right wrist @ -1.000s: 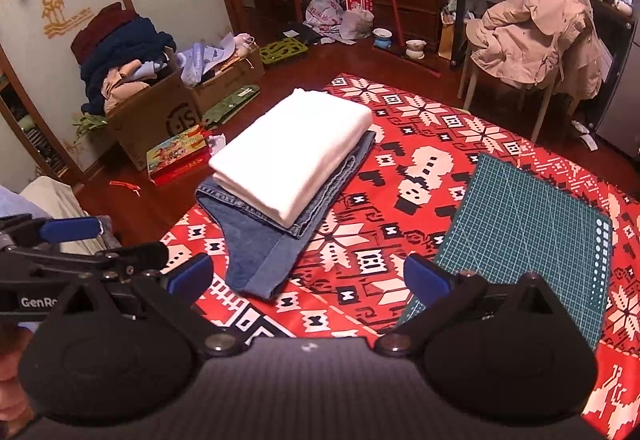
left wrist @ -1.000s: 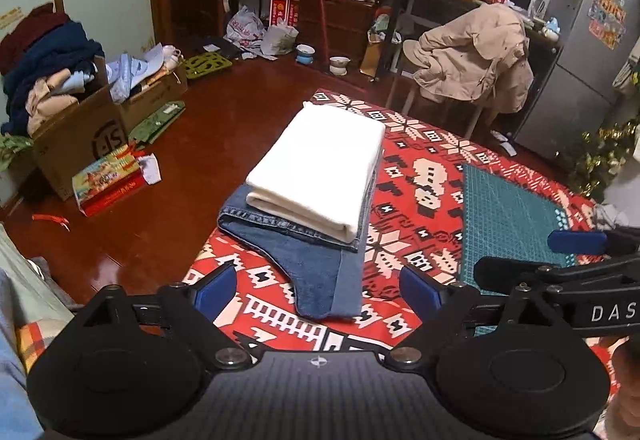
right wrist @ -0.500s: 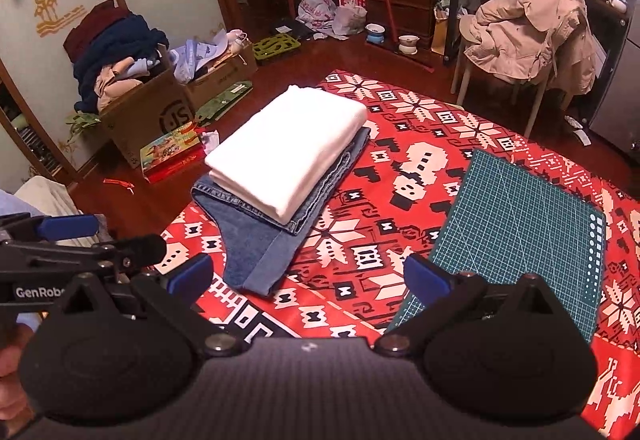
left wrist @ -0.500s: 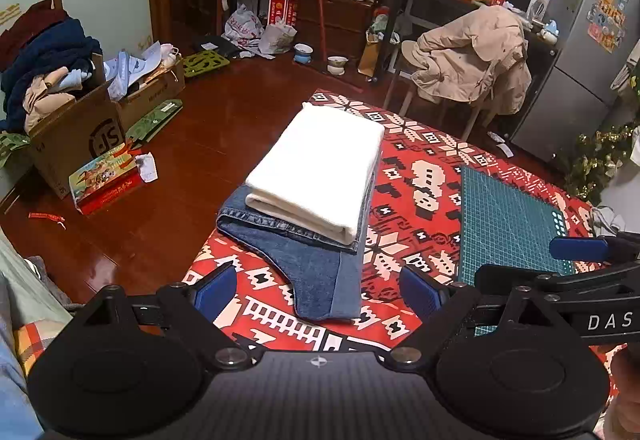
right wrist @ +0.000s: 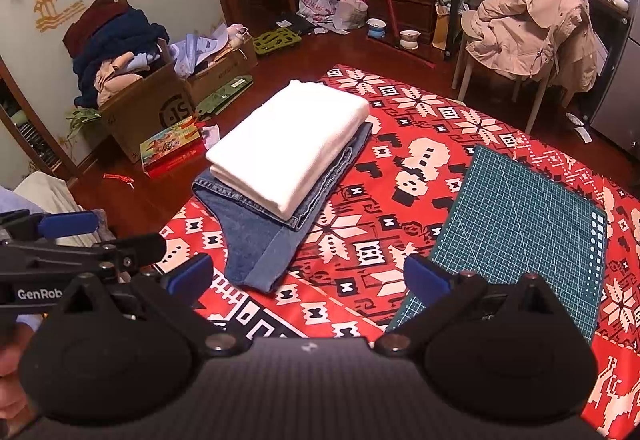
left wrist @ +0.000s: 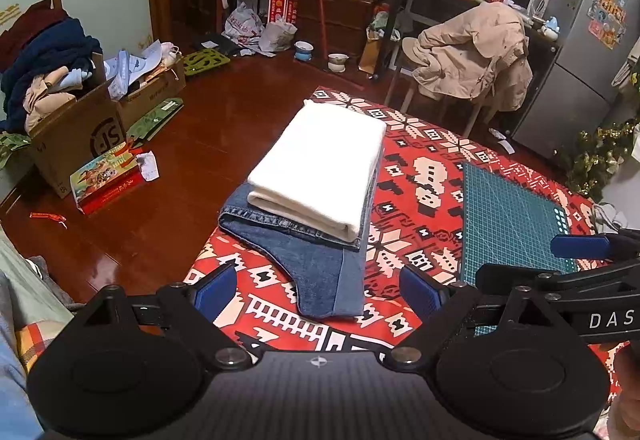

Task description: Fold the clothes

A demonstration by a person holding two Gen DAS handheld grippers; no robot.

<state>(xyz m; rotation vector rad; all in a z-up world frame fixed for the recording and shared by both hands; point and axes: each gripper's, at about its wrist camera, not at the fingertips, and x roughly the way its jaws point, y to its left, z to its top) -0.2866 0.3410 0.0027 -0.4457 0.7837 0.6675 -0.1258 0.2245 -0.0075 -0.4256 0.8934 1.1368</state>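
Note:
A folded white garment [left wrist: 320, 164] [right wrist: 290, 144] lies on top of folded blue jeans [left wrist: 320, 272] [right wrist: 260, 244] at the left part of a table covered by a red patterned cloth [left wrist: 420, 176] [right wrist: 400, 176]. My left gripper [left wrist: 318, 290] is open, held above the table's near edge, just short of the jeans, with nothing between its blue pads. My right gripper [right wrist: 308, 274] is also open and empty, hovering near the jeans' front end. Each gripper shows at the edge of the other's view.
A green cutting mat [left wrist: 512, 212] [right wrist: 520, 224] lies on the cloth to the right. A chair with a beige coat [right wrist: 536, 24] stands behind the table. Cardboard boxes piled with clothes [left wrist: 68, 100] sit on the wooden floor to the left. A fridge [left wrist: 580, 52] is at far right.
Both grippers have drifted slightly back and up from the stack; the clothes have not moved and both stay open.

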